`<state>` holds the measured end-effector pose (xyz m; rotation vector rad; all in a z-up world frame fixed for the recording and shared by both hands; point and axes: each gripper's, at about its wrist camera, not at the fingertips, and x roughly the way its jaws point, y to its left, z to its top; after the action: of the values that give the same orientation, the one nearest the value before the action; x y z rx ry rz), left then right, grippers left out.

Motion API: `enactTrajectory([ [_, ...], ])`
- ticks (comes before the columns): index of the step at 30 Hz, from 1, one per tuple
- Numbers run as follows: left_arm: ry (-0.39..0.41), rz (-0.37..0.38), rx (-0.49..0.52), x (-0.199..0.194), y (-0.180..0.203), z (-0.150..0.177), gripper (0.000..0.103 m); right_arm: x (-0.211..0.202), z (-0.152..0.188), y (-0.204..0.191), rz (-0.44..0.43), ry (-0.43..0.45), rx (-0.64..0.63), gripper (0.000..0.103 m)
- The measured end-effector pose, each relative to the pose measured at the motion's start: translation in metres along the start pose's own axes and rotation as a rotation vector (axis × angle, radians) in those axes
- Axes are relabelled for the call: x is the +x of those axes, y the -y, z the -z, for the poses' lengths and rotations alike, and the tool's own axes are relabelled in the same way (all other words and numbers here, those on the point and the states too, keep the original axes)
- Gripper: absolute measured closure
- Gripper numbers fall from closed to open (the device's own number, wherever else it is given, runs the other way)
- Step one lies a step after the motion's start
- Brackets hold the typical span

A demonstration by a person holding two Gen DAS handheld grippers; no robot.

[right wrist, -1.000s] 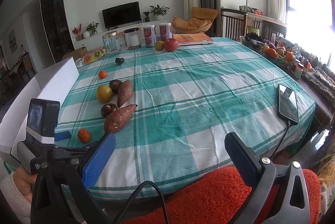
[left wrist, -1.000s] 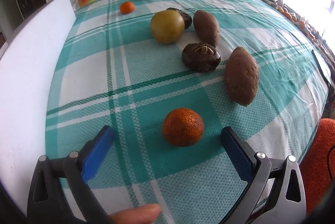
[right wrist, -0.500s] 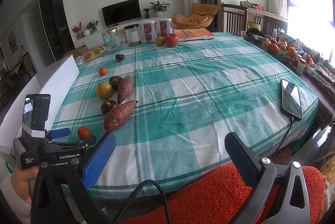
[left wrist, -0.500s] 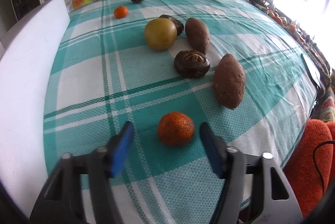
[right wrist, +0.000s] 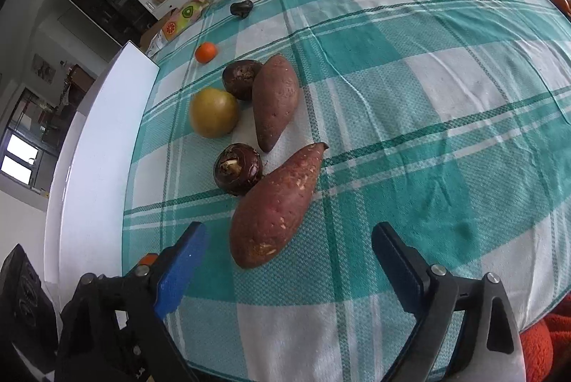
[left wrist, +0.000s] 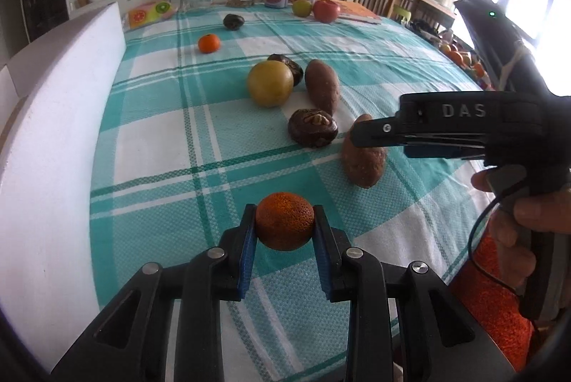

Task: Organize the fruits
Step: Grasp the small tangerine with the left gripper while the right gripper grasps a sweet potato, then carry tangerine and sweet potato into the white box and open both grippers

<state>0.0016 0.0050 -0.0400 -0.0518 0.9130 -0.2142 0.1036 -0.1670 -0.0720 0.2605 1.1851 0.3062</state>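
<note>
On the checked tablecloth (left wrist: pixel 150 146), near its front edge: left gripper (left wrist: pixel 284 232) clenched on the rough orange tangerine (left wrist: pixel 284 221), blue pads touching both sides. Farther right, right gripper (right wrist: pixel 289 260) spread wide, empty, just short of the nearer sweet potato (right wrist: pixel 278 203).

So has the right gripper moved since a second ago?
Yes. The right gripper has moved forward over the table, now open just short of the near sweet potato.

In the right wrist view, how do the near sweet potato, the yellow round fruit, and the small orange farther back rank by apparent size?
1. Near sweet potato, largest, though nearness to the camera enlarges it.
2. Yellow round fruit.
3. Small orange, smallest, though it also lies farthest away.
</note>
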Motion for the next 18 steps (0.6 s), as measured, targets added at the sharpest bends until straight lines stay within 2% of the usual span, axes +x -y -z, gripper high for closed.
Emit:
enactTrajectory([
  [1, 0.003, -0.001, -0.001, -0.002, -0.002, 0.000, 0.073, 0.007, -0.005, -0.003, 0.014, -0.019, -0.006, 0.027],
  [2, 0.004, -0.002, -0.001, -0.004, -0.004, 0.000, 0.073, 0.013, -0.007, -0.006, 0.022, -0.039, -0.018, 0.040],
  [5, 0.009, -0.002, -0.010, -0.007, -0.008, 0.001, 0.073, 0.014, -0.010, -0.002, -0.029, -0.084, -0.028, 0.053],
  [9, 0.017, 0.013, -0.013, -0.010, -0.010, 0.000, 0.073, -0.002, -0.004, 0.020, -0.068, -0.110, 0.023, 0.054],
  [13, 0.008, 0.039, -0.011, -0.004, -0.005, 0.000, 0.073, -0.019, 0.000, 0.028, 0.052, -0.079, -0.045, 0.054],
  [18, -0.002, 0.064, -0.002, -0.002, 0.005, 0.000, 0.073, -0.003, -0.006, 0.038, 0.026, -0.121, 0.030, 0.050],
])
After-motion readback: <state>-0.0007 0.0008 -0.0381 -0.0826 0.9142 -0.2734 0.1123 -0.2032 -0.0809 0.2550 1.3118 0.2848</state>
